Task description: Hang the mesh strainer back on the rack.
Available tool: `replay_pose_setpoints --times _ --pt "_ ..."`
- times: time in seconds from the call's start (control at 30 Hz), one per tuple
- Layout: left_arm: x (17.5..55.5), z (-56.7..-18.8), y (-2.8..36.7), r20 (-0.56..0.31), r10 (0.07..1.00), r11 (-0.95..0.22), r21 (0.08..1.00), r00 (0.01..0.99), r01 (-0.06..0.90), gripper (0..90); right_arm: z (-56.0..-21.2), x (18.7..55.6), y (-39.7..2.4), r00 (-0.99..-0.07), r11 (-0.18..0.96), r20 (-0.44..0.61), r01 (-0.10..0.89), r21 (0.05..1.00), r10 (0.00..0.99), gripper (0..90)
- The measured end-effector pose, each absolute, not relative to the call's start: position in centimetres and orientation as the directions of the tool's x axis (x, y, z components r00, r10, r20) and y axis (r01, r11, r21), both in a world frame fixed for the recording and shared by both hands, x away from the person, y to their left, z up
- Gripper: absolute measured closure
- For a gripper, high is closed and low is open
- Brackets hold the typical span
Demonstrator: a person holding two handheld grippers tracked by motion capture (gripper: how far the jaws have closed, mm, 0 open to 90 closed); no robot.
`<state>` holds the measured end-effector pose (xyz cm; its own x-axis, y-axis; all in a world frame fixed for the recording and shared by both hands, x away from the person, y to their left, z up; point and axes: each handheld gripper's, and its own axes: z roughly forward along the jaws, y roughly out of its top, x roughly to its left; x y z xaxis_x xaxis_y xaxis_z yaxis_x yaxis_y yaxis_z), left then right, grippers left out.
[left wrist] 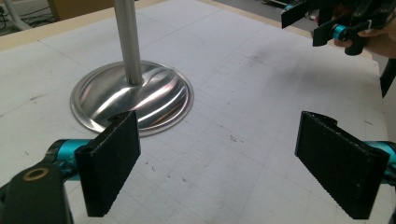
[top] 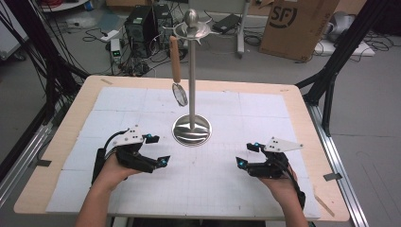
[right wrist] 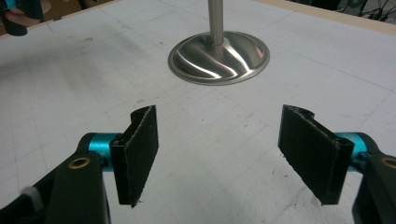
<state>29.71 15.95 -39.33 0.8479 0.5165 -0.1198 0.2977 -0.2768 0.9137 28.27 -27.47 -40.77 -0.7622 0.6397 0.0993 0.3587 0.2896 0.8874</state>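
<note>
A polished steel stand with a round domed base (top: 191, 131) rises at the middle of the white gridded surface (top: 236, 184). A wooden-handled small strainer (top: 177, 71) hangs from its top ring. Toward the near edge, the left gripper (top: 157, 150) and right gripper (top: 248, 154) flank the base, both spread with nothing between.

Cardboard box (top: 297, 26), computer tower (top: 140, 29), floor cables (top: 101, 35)

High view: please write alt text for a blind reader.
A steel stand holds a hanging strainer at mid-table. Nearer the camera, the left gripper and right gripper rest open on the white mat.
</note>
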Motion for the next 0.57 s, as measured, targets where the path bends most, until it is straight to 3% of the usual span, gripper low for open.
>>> replay_pose_setpoints --times 0.57 --pt "30.03 -39.43 16.19 -0.124 0.530 -0.269 0.913 0.839 0.305 14.9 -40.94 28.26 -27.50 -0.763 0.295 0.100 0.363 0.884 0.639 28.1"
